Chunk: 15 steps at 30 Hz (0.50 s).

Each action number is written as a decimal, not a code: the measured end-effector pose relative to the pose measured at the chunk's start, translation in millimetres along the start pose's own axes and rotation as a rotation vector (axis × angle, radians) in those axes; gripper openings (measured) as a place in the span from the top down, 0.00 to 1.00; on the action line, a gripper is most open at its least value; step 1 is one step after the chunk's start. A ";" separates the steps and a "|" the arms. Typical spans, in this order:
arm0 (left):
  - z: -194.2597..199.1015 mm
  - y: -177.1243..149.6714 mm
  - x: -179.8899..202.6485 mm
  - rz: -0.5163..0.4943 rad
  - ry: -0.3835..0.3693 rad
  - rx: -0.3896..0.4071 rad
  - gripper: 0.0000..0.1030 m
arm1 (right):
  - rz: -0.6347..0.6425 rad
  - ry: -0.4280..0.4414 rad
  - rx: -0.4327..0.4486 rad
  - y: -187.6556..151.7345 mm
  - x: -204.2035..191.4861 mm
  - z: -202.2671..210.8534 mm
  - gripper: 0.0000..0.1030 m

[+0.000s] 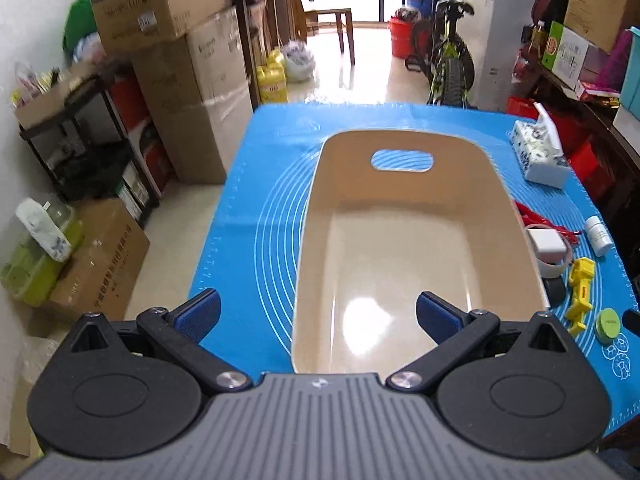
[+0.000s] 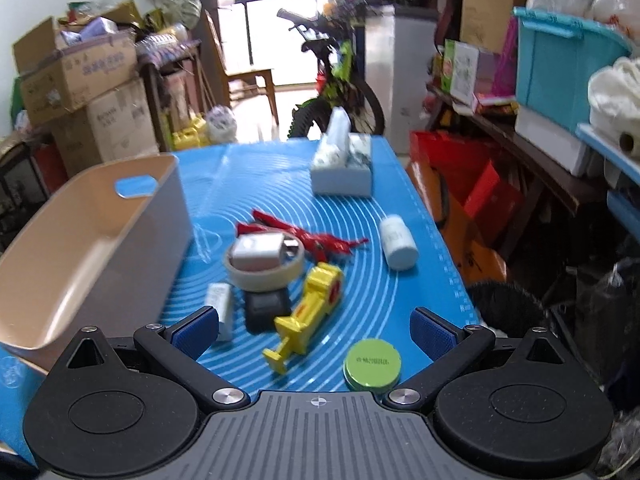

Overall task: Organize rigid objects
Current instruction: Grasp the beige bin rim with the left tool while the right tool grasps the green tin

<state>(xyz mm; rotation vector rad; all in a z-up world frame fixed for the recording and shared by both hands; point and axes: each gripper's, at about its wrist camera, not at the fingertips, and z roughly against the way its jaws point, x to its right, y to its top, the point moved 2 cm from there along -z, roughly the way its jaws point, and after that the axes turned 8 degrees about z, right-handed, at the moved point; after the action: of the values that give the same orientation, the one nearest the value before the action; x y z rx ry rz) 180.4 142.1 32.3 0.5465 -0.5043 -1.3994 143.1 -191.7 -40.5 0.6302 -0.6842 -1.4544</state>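
Note:
A beige bin with a handle slot stands empty on the blue mat. My left gripper hangs open above the bin's near left rim, holding nothing. To the bin's right lie a yellow toy, a green round tin, a white bottle, a white charger on a tape roll, a black block, a small white box and a red strip. My right gripper is open over the yellow toy's near end.
A tissue box stands at the mat's far right. Beyond the table are stacked cardboard boxes, a bicycle, a wooden chair and cluttered shelves on the right. The floor drops away left of the table.

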 end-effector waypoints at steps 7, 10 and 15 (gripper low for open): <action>-40.2 13.4 -21.2 0.056 -0.005 -0.091 0.15 | -0.023 -0.027 -0.085 -12.9 5.5 -31.5 0.03; -54.7 15.1 -20.2 0.049 0.005 -0.128 0.15 | -0.024 -0.025 -0.139 -19.8 7.2 -44.3 0.08; -81.1 6.3 -13.0 -0.016 0.014 -0.184 0.24 | -0.043 -0.046 -0.183 -28.6 14.0 -62.3 0.09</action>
<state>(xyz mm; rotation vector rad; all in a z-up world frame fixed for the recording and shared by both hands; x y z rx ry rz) 234.7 160.4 -26.8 0.4114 -0.3560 -1.4391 170.6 -208.0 -102.8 0.4731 -0.5687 -1.5550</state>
